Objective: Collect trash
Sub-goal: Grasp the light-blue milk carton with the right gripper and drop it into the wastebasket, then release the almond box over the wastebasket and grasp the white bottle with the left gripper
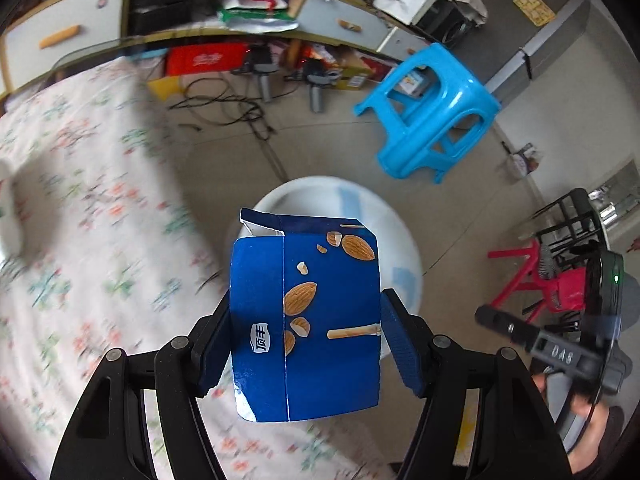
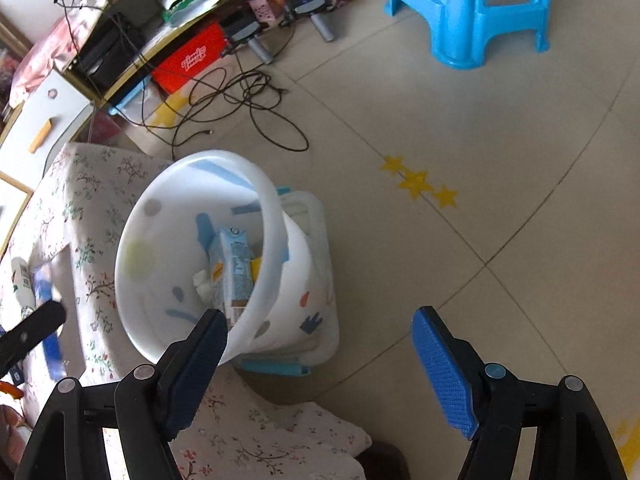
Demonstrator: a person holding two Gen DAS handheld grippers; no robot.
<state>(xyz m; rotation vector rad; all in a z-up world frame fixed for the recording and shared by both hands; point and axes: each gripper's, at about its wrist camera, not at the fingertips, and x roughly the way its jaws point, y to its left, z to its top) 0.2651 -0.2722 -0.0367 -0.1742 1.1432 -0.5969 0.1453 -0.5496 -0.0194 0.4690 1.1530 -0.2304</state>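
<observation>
My left gripper [image 1: 306, 332] is shut on a blue snack box [image 1: 306, 320] with almond pictures, holding it upright above the white bin [image 1: 404, 248]. In the right wrist view the white bin [image 2: 200, 256] stands on the floor beside the bed and holds a light-blue carton [image 2: 234, 272] and some white paper. My right gripper [image 2: 316, 364] is open and empty, just right of the bin over the floor. The right gripper also shows at the right edge of the left wrist view [image 1: 516, 330].
A floral bedspread [image 1: 80, 240] lies at the left. A blue plastic stool [image 1: 432, 112] and a red stool [image 1: 548, 280] stand on the tiled floor. Black cables [image 2: 240, 108] lie near a cluttered low shelf [image 2: 132, 52]. A clear box [image 2: 316, 240] sits under the bin.
</observation>
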